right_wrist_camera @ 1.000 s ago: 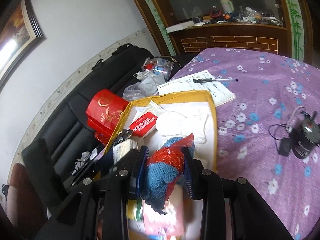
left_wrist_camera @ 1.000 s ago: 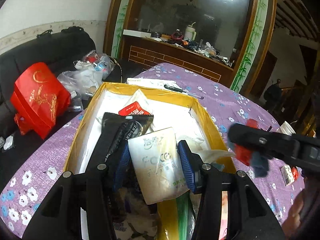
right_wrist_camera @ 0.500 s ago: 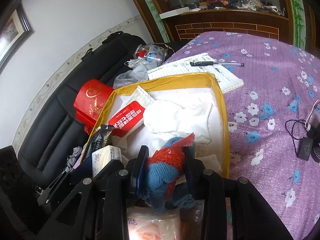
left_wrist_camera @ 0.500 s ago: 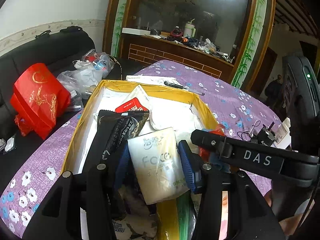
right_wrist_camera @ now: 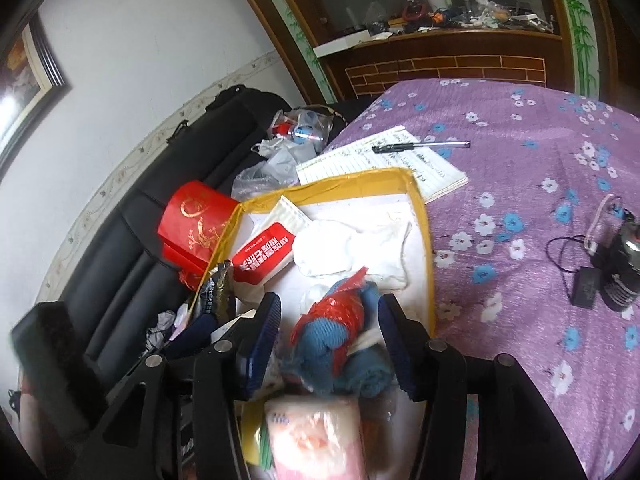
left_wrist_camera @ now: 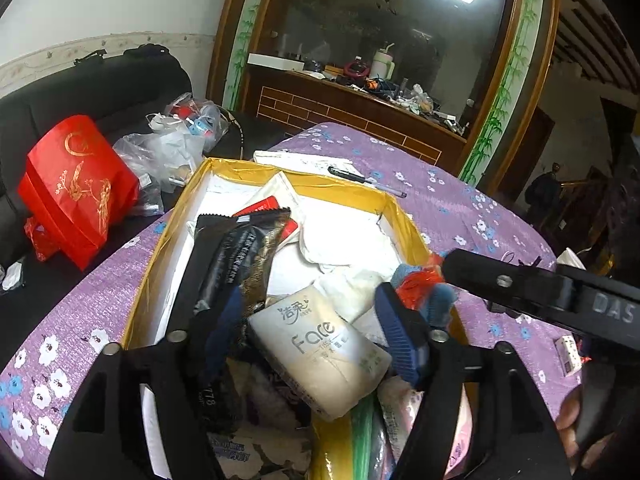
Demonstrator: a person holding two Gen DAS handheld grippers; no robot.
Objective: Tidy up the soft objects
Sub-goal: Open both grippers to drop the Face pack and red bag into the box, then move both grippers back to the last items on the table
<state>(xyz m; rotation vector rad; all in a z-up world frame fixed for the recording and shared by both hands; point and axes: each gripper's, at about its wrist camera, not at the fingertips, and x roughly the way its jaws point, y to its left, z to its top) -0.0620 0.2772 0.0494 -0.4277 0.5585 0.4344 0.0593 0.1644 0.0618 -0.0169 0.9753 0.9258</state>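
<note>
Closest in, the left gripper (left_wrist_camera: 316,332) has its jaws opening around one white tissue pack (left_wrist_camera: 320,350) printed "Face". The pack lies tilted between the blue pads, which look clear of it, at the near end of the yellow-walled box (left_wrist_camera: 404,220).

The right gripper (right_wrist_camera: 326,334) is opening too. One blue knit item wrapped in red netting (right_wrist_camera: 340,332) sits between its fingers inside the box, with gaps showing on both sides. One pink tissue pack (right_wrist_camera: 316,440) sits just below it.

Further back in the box: one black wrapper (left_wrist_camera: 236,256), one red-and-white packet (right_wrist_camera: 262,256) and white cloth (right_wrist_camera: 352,248).

Beyond the box on the purple flowered tablecloth (right_wrist_camera: 520,160): one notepad (right_wrist_camera: 400,164) with one pen (right_wrist_camera: 420,146) on it. One red bag (left_wrist_camera: 76,188) sits on the black sofa (left_wrist_camera: 100,92).
</note>
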